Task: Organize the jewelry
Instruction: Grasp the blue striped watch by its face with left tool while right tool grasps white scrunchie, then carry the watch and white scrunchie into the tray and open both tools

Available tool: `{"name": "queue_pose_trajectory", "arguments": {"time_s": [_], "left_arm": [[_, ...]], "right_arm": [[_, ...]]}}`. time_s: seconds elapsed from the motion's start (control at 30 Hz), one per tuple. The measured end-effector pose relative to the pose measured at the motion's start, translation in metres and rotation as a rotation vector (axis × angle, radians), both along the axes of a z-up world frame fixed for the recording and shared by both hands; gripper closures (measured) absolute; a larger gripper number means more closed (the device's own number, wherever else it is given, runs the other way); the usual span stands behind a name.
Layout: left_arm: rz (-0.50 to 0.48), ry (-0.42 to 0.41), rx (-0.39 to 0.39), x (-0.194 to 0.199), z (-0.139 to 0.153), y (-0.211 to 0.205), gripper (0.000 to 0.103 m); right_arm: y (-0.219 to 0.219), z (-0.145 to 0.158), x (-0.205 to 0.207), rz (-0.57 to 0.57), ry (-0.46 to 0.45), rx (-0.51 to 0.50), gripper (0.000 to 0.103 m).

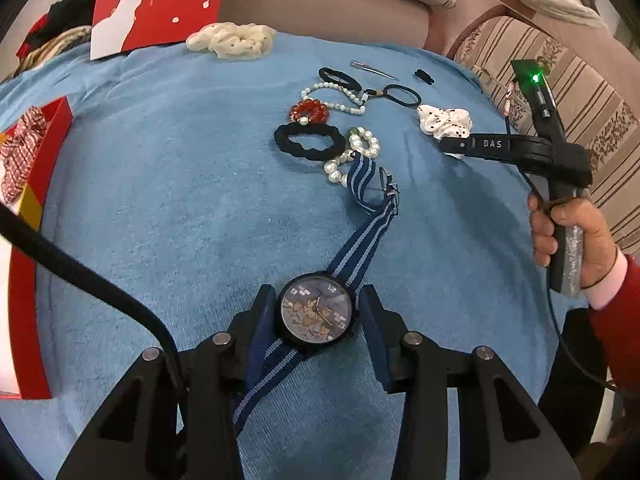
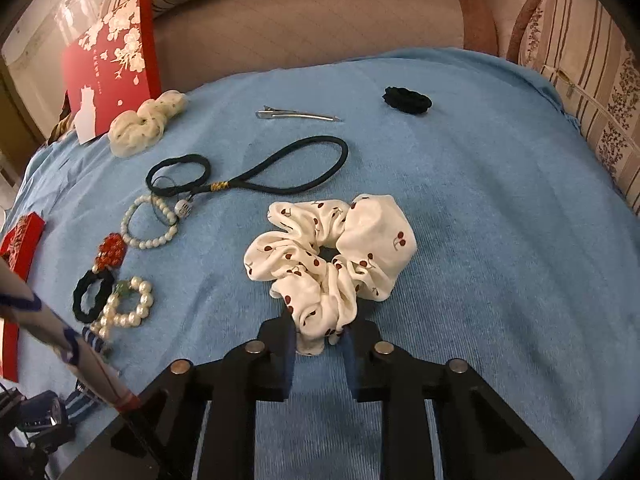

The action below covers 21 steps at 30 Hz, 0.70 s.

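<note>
Blue terry cloth [image 1: 168, 184] covers the table, and the jewelry lies scattered over it. In the left wrist view the left tool [image 1: 316, 320] sits at six o'clock with its dark blue pads on either side of the watch [image 1: 315, 312]; the left pad touches the case and the right one stands just beside it, so whether the case is truly pinched cannot be told. The watch's blue striped strap [image 1: 360, 236] runs up toward one o'clock and ends beside a pearl bracelet [image 1: 362, 146], with a thick black hair tie [image 1: 310, 141] to the left of the pearls and a red bead bracelet [image 1: 310, 111] above that. At nine o'clock stands a red box [image 1: 36, 208] holding a checked scrunchie [image 1: 18, 152]. At three o'clock a hand [image 1: 572, 236] holds the right tool's handle. In the right wrist view the right tool [image 2: 320, 344] is pressed nearly together on the bottom fold of the white cherry-print scrunchie [image 2: 332, 256], which lies at the centre of the cloth. Beyond it, toward twelve o'clock, lie a thin black hair band [image 2: 288, 168] and a silver hair clip [image 2: 298, 115]; a small black scrunchie [image 2: 407, 100] sits at one o'clock, and a cream scrunchie [image 2: 146, 122] at ten o'clock rests beside a red floral lid [image 2: 112, 52].
</note>
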<state>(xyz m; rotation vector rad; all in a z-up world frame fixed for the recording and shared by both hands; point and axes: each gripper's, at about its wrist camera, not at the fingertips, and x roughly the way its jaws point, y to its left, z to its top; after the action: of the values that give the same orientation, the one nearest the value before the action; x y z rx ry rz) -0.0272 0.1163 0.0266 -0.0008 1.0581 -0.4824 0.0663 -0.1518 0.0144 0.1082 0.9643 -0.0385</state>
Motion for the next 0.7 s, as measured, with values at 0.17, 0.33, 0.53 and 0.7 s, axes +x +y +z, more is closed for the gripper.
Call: {"name": "queue_pose_trajectory", "arguments": {"time_s": [0.17, 0.33, 0.53, 0.7], "left_arm": [[0.041, -0.037, -0.013, -0.012, 0.016, 0.009, 0.062], [0.159, -0.101, -0.046, -0.024, 0.045, 0.043, 0.062], [0.372, -0.235, -0.018, -0.033, 0.092, 0.110, 0.062], [0.575, -0.313, -0.027, -0.025, 0.116, 0.176, 0.062]], "right_arm": [[0.003, 0.018, -0.023, 0.020, -0.032, 0.003, 0.085], [0.021, 0.050, -0.045, 0.081, -0.086, 0.007, 0.085], [0.075, 0.089, -0.061, 0.209, -0.153, 0.038, 0.085], [0.149, 0.104, -0.060, 0.352, -0.154, 0.078, 0.085]]}}
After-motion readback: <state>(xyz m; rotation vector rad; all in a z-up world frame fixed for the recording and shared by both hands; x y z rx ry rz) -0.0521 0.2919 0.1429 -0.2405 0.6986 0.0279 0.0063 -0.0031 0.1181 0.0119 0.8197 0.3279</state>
